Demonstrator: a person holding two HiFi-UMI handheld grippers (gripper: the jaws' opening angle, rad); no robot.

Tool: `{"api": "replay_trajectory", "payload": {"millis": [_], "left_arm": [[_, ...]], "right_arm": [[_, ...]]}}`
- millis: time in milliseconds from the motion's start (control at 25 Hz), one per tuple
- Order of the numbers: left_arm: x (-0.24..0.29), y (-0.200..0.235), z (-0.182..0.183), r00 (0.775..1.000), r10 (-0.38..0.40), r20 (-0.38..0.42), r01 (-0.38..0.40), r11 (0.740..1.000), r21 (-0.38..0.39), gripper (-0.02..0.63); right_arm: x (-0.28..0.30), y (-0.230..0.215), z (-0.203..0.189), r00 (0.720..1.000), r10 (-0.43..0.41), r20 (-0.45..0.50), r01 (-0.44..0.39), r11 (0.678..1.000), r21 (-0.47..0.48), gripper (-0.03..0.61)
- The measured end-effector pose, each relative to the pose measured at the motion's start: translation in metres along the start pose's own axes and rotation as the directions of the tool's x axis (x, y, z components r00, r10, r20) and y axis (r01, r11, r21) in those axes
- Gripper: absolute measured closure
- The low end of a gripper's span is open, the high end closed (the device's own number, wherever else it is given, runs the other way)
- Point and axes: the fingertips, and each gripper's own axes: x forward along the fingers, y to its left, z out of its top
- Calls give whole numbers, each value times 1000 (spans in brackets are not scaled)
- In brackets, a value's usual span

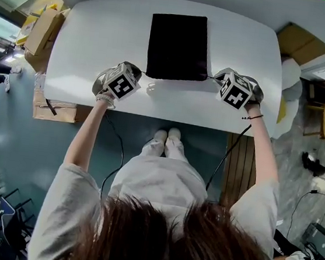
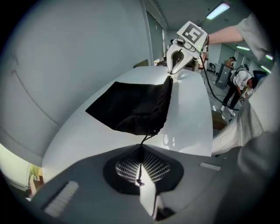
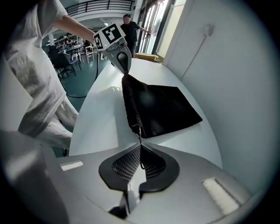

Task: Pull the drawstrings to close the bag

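A flat black drawstring bag (image 1: 179, 45) lies on the white table (image 1: 104, 31), its mouth edge toward me and slightly bunched. My left gripper (image 1: 139, 71) is at the bag's near left corner, shut on the left drawstring (image 2: 142, 142), which runs taut from the bag (image 2: 131, 107) into the closed pads. My right gripper (image 1: 217, 77) is at the near right corner, shut on the right drawstring (image 3: 140, 142) coming off the bag (image 3: 162, 107). Each gripper shows in the other's view: the right gripper (image 2: 170, 74), the left gripper (image 3: 126, 72).
The table's near edge (image 1: 164, 116) runs just behind both grippers. Cardboard boxes (image 1: 42, 29) stand on the floor at the table's left, another flat box (image 1: 297, 40) at the right. People stand (image 3: 131, 26) and bend (image 2: 238, 83) in the background.
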Motion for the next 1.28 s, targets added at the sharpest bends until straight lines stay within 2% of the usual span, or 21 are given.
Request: {"api": "replay_trajectory", "payload": {"millis": [400, 1280], "left_arm": [[-31, 34, 34, 986, 132, 103, -133, 991, 2, 612], [-100, 89, 84, 933, 282, 225, -294, 956, 20, 612]], "right_arm": [[-22, -26, 7, 996, -81, 24, 81, 997, -3, 566], [-82, -87, 43, 969, -233, 78, 236, 971, -31, 566]]}}
